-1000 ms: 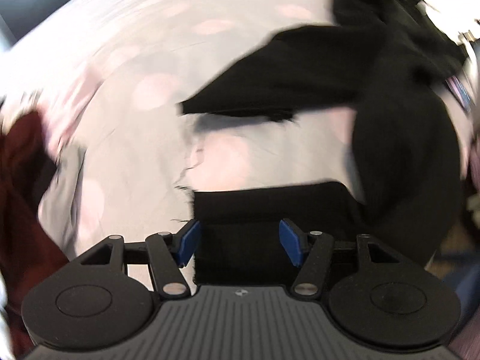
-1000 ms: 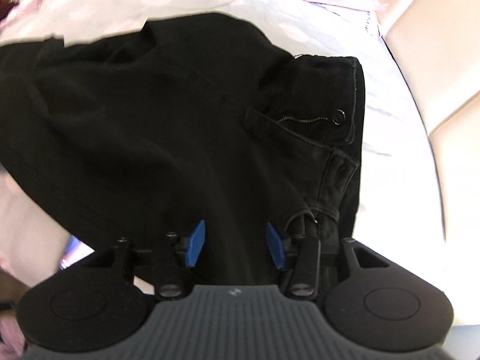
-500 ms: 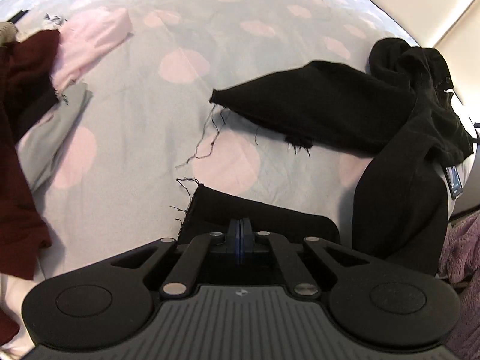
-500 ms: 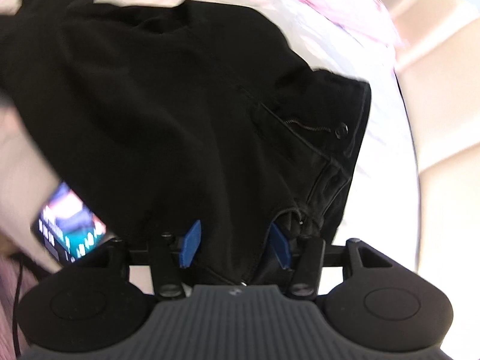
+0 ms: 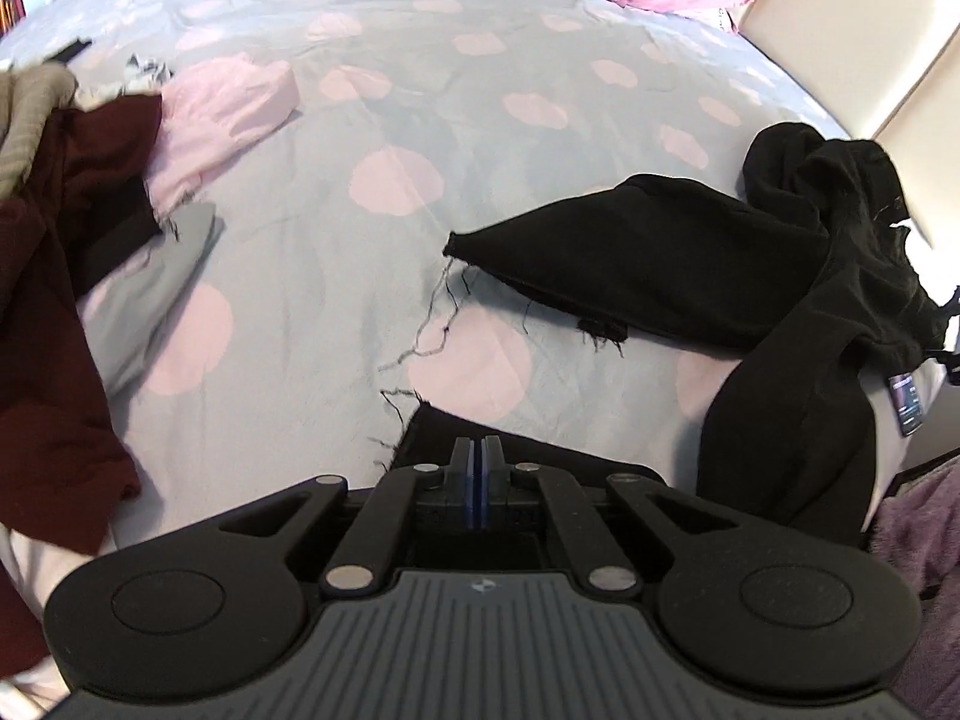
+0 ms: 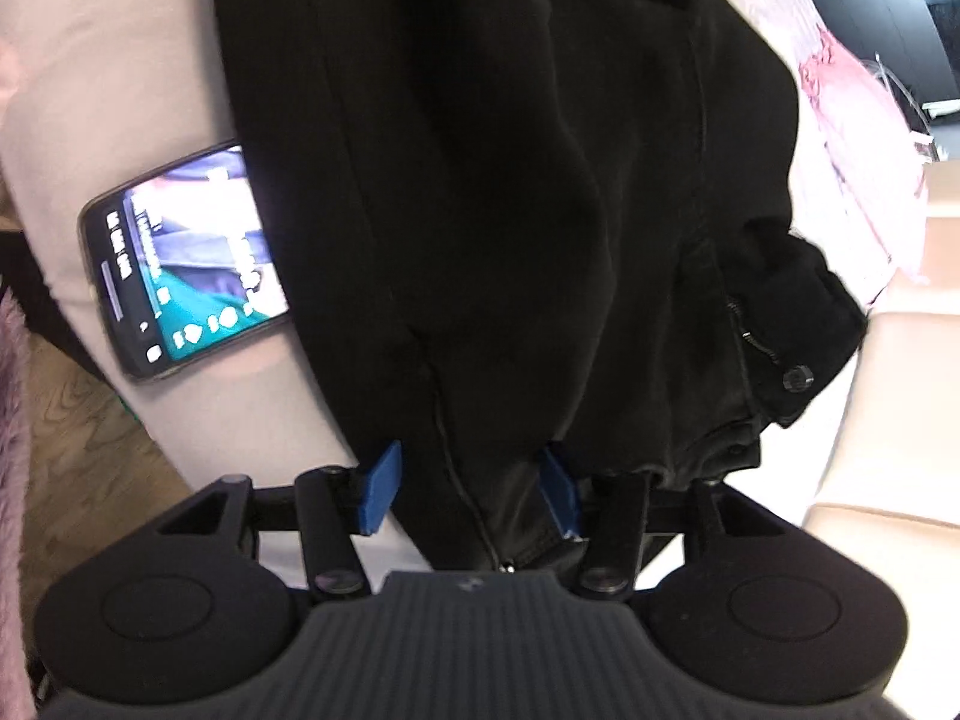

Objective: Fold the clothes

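The black jeans [image 5: 690,276] are lying across the right half of the spotted bed [image 5: 420,120], with one leg stretching out toward nine o'clock in the left wrist view and the other leg running down toward six o'clock, its frayed hem [image 5: 432,438] ending right under the left claw [image 5: 478,480]. The left claw is sitting with its blue pads pressed together, and the hem cloth is lying directly at their tips; whether any cloth is pinched between them I cannot tell, since the pads hide the contact.

The waist end is bunching up at about two o'clock from the left claw, and there the right claw [image 6: 471,489] is working. Its jaws have just been closing, with a dark fold of the jeans near the waistband button [image 6: 797,378] lying between the blue pads; the right pad is touching cloth, while the left pad is standing apart from it, so the grip is not yet made. A lit phone [image 6: 186,258] is lying at ten o'clock from that claw, half tucked under the denim.

The long axis of the near leg is running from the left claw at the hem up to the right claw at the waist, so each hand is nearest its own end, and the coming lift probably depends on tensioning that line.
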Motion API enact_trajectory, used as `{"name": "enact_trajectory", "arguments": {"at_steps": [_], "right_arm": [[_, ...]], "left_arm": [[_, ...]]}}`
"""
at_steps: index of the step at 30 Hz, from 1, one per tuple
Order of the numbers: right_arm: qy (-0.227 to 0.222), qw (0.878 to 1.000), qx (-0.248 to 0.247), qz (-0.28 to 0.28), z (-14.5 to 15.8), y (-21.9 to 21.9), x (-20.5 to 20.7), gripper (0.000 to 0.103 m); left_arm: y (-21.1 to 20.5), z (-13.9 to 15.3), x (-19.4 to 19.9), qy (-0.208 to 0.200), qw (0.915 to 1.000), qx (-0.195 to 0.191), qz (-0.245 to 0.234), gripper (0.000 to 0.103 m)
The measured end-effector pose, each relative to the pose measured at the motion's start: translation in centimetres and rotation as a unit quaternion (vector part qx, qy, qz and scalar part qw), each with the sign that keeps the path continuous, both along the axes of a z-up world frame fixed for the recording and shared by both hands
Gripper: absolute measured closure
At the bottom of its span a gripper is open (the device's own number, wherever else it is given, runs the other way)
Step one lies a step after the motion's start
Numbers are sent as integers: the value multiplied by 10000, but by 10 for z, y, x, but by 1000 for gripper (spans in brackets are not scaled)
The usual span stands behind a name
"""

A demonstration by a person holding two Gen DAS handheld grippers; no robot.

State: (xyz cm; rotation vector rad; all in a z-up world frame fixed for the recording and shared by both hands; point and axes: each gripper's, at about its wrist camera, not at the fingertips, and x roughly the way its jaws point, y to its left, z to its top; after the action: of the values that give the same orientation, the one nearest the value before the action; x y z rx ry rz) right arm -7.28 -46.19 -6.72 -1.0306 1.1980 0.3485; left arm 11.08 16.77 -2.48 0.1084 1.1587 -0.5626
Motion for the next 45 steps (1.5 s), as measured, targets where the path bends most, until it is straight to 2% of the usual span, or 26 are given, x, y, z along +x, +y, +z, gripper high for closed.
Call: {"name": "enact_trajectory", "arguments": {"at_steps": [1,3,5,9,15,19,22,28,32,35,38,41,45], "right_arm": [[14,9999,95,-88,1,-2,2,67],[9,9995,222,-203,1,-6,4,71],[11,9992,307,-257,1,-9,4,74],[19,9984,408,-395,0,-14,6,74],[68,9995,193,-224,-6,-5,6,72],[114,9994,196,-278,-6,-5,8,70],[128,9993,173,-305,-6,-4,8,70],[107,9991,188,-360,-6,-4,7,69],[107,9990,191,-382,-9,-6,8,69],[115,9991,174,-367,-10,-6,8,68],[115,9990,182,-384,-10,-7,8,68],[99,9991,189,-375,-10,-7,6,68],[84,9990,213,-390,-10,-8,5,67]], "left_arm": [[1,-1,-1,13,10000,-14,2,92],[2,-3,-3,15,10000,-19,8,64],[1,-5,-4,33,10000,-52,-16,51],[3,-12,-5,234,9995,-228,-40,51],[9,-26,-1,622,9967,-500,127,51],[12,-31,7,524,9971,-456,316,51],[20,-32,17,567,9939,-705,622,51],[19,-38,30,610,9931,-767,650,52],[26,-40,37,450,9922,-799,843,53],[26,-45,39,600,9909,-926,775,54],[21,-45,37,683,9916,-941,568,59],[22,-43,37,820,9903,-1038,420,74],[20,-37,36,884,9912,-985,72,74]]}}
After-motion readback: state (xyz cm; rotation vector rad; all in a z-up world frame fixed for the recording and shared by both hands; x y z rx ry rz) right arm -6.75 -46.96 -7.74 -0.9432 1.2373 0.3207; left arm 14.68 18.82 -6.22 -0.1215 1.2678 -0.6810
